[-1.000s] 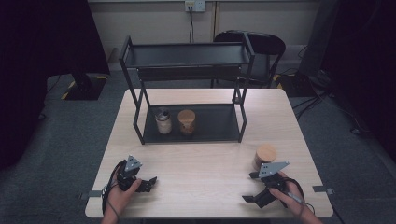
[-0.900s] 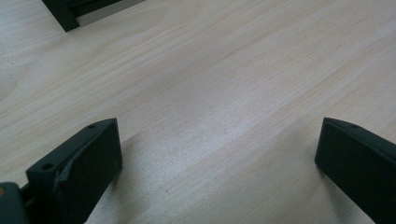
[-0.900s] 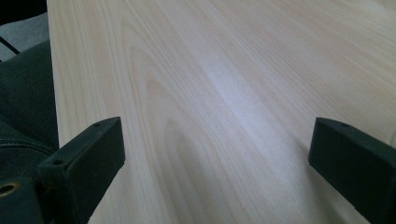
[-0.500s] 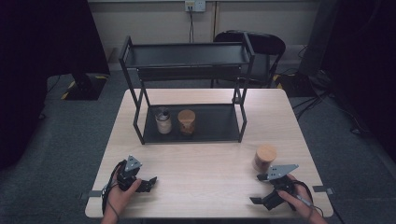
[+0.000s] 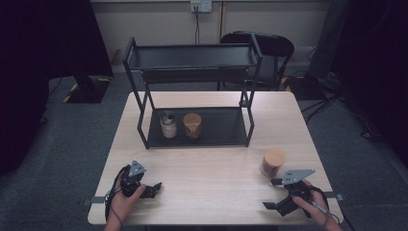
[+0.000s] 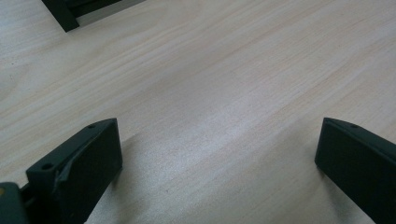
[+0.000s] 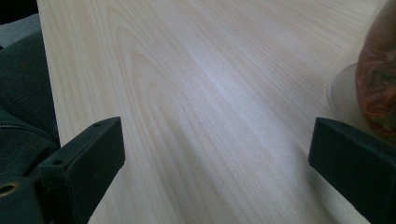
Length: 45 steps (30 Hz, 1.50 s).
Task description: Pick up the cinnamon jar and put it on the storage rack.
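Note:
A jar with a wooden lid (image 5: 272, 162) stands on the table at the right front; in the right gripper view its orange-brown side (image 7: 379, 79) shows at the right edge. My right gripper (image 5: 272, 194) lies just in front of it, near the table's edge, open (image 7: 215, 158) with bare wood between the jaws. My left gripper (image 5: 150, 188) rests at the left front, also open (image 6: 215, 158) over bare wood. Two more jars stand on the lower tier of a black rack (image 5: 250, 122): one with pale contents (image 5: 168, 125) and one brown with a wooden lid (image 5: 192, 126).
The two-tier rack fills the back half of the wooden table (image 5: 216, 168); one of its feet (image 6: 63, 11) shows at the top left of the left gripper view. A chair (image 5: 269, 45) stands behind the table. Dark fabric (image 7: 21, 107) lies past the table's edge.
My right gripper has slid a little to the right and toward the near edge, away from the jar on the table. The left gripper and all jars stay where they were.

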Tool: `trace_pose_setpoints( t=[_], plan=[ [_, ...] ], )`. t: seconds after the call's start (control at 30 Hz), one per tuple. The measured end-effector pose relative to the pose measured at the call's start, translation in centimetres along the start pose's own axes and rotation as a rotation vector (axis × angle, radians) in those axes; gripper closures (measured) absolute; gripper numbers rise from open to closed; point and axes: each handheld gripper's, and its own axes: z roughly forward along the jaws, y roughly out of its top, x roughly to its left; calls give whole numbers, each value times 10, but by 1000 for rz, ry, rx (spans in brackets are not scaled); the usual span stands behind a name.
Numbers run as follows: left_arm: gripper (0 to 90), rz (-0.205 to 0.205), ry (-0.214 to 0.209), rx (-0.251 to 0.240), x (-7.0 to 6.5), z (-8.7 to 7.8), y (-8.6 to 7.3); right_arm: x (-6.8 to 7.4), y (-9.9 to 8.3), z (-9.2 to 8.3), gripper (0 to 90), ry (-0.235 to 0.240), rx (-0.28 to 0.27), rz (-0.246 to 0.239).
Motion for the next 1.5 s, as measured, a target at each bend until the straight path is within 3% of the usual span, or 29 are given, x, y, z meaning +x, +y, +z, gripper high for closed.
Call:
trace_pose_setpoints(
  t=[0.43,0.8,0.97,1.5],
  plan=[
    [1,1,-1,0,0,0,0,-3,-8,-7,27,-48,-2,17],
    [1,1,-1,0,0,0,0,-6,-14,-14,21,-136,-2,34],
    [1,1,-1,0,0,0,0,-8,-15,-17,21,-177,-7,57],
    [1,1,-1,0,0,0,0,-18,-16,-23,20,-246,-15,121]
  ],
)
